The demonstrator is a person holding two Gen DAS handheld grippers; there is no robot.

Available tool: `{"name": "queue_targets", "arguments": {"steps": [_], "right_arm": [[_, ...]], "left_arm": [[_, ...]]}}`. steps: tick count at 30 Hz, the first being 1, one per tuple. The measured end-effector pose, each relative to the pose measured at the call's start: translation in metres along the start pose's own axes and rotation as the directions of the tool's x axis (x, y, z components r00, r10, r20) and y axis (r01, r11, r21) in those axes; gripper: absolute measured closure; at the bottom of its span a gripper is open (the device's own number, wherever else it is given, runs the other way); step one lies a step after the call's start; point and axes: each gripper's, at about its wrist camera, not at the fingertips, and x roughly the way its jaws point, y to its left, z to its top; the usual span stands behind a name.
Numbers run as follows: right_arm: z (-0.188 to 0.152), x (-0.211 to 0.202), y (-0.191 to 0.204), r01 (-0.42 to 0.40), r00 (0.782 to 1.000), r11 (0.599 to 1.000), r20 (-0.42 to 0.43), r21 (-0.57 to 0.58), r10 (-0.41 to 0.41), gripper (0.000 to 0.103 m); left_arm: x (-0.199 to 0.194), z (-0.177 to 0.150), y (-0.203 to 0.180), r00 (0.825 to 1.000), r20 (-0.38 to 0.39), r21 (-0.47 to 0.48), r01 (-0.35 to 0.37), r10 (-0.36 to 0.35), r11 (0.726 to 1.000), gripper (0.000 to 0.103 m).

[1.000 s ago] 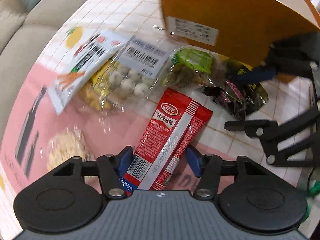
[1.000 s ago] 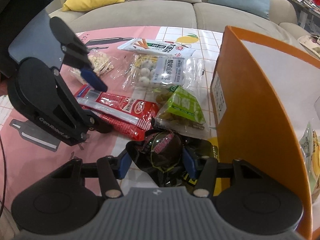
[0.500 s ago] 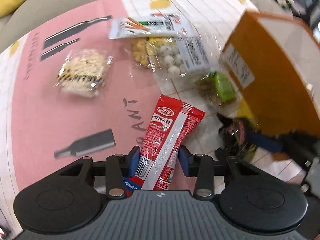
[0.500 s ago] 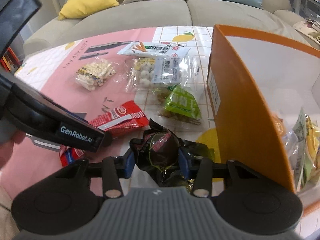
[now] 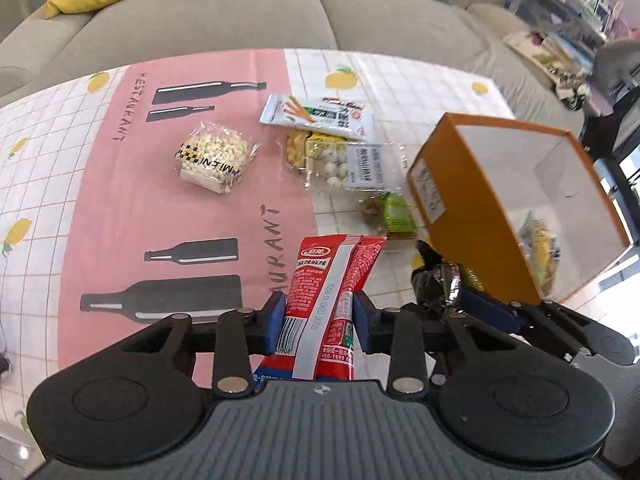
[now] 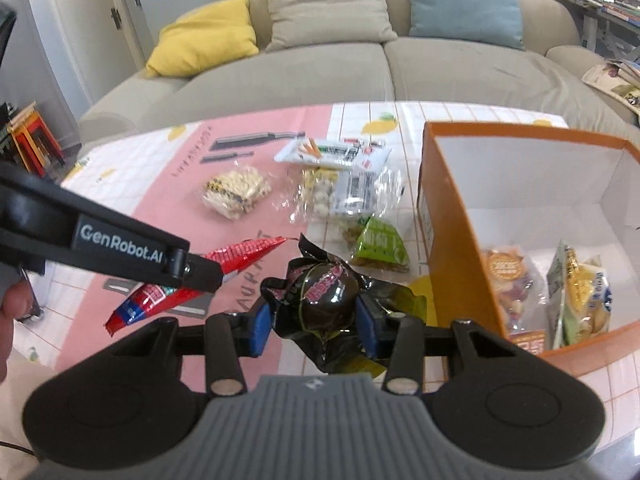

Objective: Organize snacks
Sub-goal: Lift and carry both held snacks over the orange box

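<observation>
My left claw is closing on the red packet, gripped low, so it may droop or slip. My right claw clamps the dark wrapped snack; its loose wrapper could snag the orange box wall at two o'clock. Both snacks lay on the worktop a second ago; now they hang clear.

A beige sofa stands behind the bench; on the sofa's back lean a yellow cushion at the left, a beige cushion in the middle, a blue cushion at the right; magazines lie off the sofa's right end; a red stool stands left of it.
</observation>
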Motion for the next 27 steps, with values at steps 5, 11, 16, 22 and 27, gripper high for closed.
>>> {"name": "queue_targets", "arguments": {"steps": [5,11,16,22,27], "right_arm": [[-0.002,-0.019,-0.004,-0.042,0.999,0.998,0.021,0.044,0.041,0.061],[-0.004,-0.047,-0.004,-0.067,0.996,0.996,0.071,0.052,0.063,0.062],[-0.001,-0.07,-0.011,-0.059,0.992,0.997,0.119,0.054,0.052,0.062],[0.011,-0.088,-0.036,-0.05,0.987,0.995,0.154,0.081,0.037,0.063],[0.027,-0.098,-0.068,0.002,0.988,0.998,0.154,0.06,-0.011,0.063]], "left_arm": [[-0.021,-0.01,-0.004,0.998,0.031,-0.041,0.057,-0.056,0.998,0.065],[-0.043,-0.01,-0.017,0.992,0.074,-0.04,0.104,-0.101,0.994,0.066],[-0.057,0.0,-0.036,0.983,0.119,-0.016,0.14,-0.137,0.99,0.066],[-0.059,0.023,-0.066,0.974,0.15,0.037,0.165,-0.169,0.986,0.066],[-0.048,0.049,-0.101,0.969,0.149,0.13,0.177,-0.196,0.976,0.066]]}}
